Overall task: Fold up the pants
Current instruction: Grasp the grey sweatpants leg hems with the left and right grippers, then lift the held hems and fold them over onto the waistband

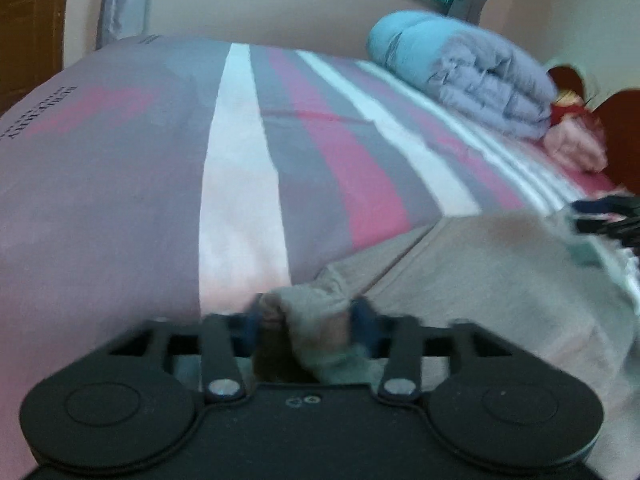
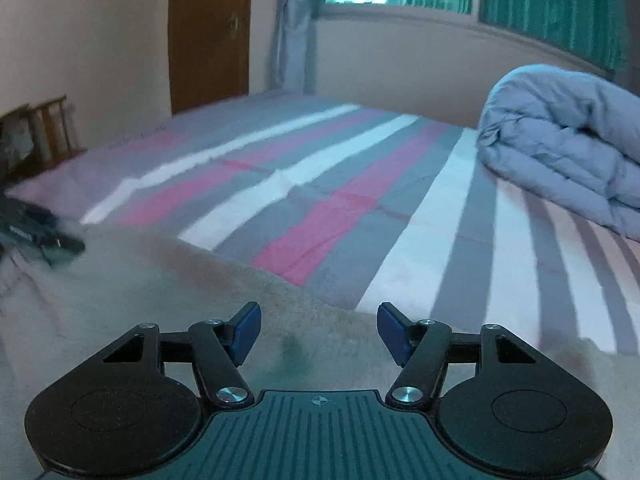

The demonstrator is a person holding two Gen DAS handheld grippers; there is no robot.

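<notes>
Beige-grey pants (image 1: 480,272) lie spread on the near part of a striped bed. In the left wrist view my left gripper (image 1: 308,316) is shut on a bunched fold of the pants' edge, with cloth pinched between its blue pads. The right wrist view has my right gripper (image 2: 319,332) open just above the pants (image 2: 160,288), its blue pads wide apart and nothing pinched between them. Each gripper shows in the other's view: the right one (image 1: 608,216) at the pants' far right, the left one (image 2: 36,236) at the far left, both blurred.
The bed sheet (image 2: 320,184) has grey, pink and white stripes and stretches away beyond the pants. A rolled blue-grey duvet (image 2: 560,136) lies at the far right, with pink cloth (image 1: 572,144) beside it. A wooden door (image 2: 208,32), a green-curtained window (image 2: 552,4) and a wooden rack (image 2: 48,124) stand behind.
</notes>
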